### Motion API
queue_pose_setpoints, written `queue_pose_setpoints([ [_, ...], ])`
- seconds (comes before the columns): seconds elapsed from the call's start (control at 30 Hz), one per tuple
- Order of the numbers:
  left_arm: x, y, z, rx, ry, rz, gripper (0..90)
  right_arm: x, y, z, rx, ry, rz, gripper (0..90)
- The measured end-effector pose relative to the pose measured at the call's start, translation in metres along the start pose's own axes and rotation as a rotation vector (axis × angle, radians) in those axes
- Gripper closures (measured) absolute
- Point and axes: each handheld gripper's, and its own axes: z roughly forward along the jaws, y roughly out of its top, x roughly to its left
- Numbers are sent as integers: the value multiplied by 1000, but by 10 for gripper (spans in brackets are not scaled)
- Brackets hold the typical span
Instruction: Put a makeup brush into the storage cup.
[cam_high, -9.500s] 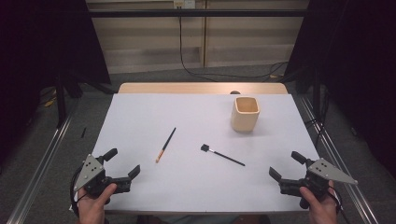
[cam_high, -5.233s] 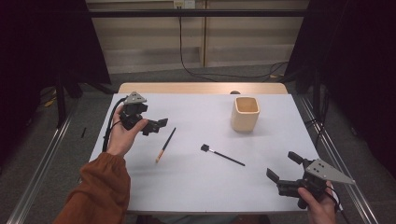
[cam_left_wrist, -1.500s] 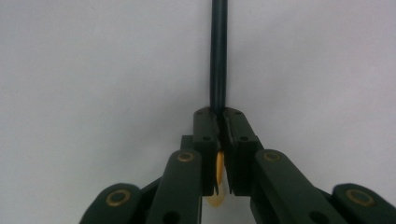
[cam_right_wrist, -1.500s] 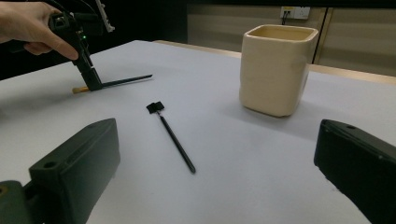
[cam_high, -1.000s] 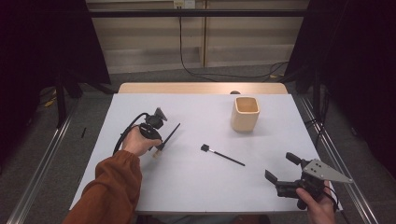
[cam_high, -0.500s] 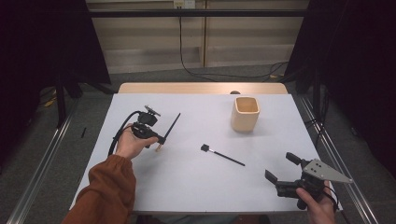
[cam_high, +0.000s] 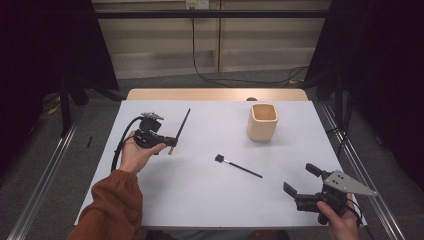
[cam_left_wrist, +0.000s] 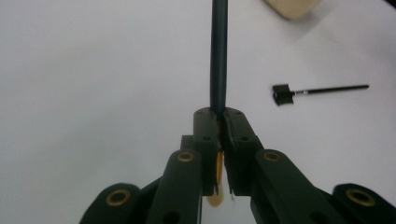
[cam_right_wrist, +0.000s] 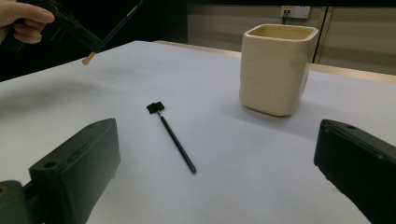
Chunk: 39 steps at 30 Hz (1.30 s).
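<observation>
Brushes number two: we count one dark-handled brush (cam_high: 181, 126) with a tan end, pinched between the pressed-together jaws of the left gripper (cam_high: 167, 142) and lifted off the white table (cam_high: 200, 195) at far left, and one black brush (cam_high: 238, 166) lying mid-table. One cream cup (cam_high: 262, 121) stands far right. The right gripper (cam_high: 300, 181), near right, is spread and holds nothing.

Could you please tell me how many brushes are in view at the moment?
2. One brush is clamped in the shut left gripper, lifted off the table. The other brush lies flat on the white table, in front of the cream cup.
</observation>
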Motion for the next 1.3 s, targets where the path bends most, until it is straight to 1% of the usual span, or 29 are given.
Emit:
queue_pose_setpoints([
  [0.1, -2, 0, -4, -64, 13, 22, 849, 0, 0, 0, -1, -4, -4, 0],
  [0.13, -2, 0, -5, -74, 19, 31, 848, 0, 0, 0, -1, -4, -4, 0],
  [0.23, -4, -1, -7, -136, 28, 61, 848, 0, 0, 0, -1, -3, -5, 0],
  [0.3, -5, -1, -8, -172, 21, 67, 849, -1, 0, 0, 0, -3, -5, 0],
  [0.37, -6, -2, -9, -201, 27, 80, 849, -1, 0, 0, -2, -5, -1, 0],
  [0.4, -6, -2, -10, -221, 18, 85, 849, 0, 0, 0, -2, -5, -2, 0],
  [0.47, -7, -2, -12, -254, 20, 83, 848, 0, 0, 0, -1, -4, -4, 0],
  [0.5, -7, -2, -13, -278, 10, 85, 848, 0, 0, 0, -1, -5, -5, 0],
  [0.53, -7, -3, -13, -296, 5, 85, 848, 0, 0, -1, -2, -5, -5, 0],
  [0.6, -8, -3, -16, -328, -18, 88, 848, 0, 0, -1, -2, -4, -5, 0],
  [0.67, -9, -4, -20, -369, -34, 87, 848, 0, 0, -1, -1, -4, -5, 0],
  [0.73, -11, -3, -24, -400, -27, 94, 848, -1, 0, 0, 0, -4, -3, 0],
  [0.77, -11, -3, -25, -414, -34, 91, 848, 0, 0, 0, -2, -5, 8, 0],
  [0.8, -11, -4, -27, -428, -23, 89, 848, 0, 0, 0, -2, -4, 6, 0],
  [0.9, -9, -4, -31, -449, -22, 90, 848, 0, 0, 0, -2, -1, -1, 0],
  [1.0, -8, -5, -35, -476, -26, 80, 848, -1, 0, 0, -1, -2, -5, 0],
  [1.03, -8, -5, -36, -478, -31, 81, 848, 0, 0, 1, -3, -3, 4, 0],
  [1.1, -7, -6, -37, -476, -33, 79, 849, 1, 0, 1, -3, -2, 4, 0],
  [1.2, -8, -6, -37, -475, -56, 75, 849, 0, 0, 1, -3, -2, 3, 0],
  [1.3, -10, -6, -36, -472, -87, 90, 849, 0, 0, 1, -3, -3, 3, 0],
])
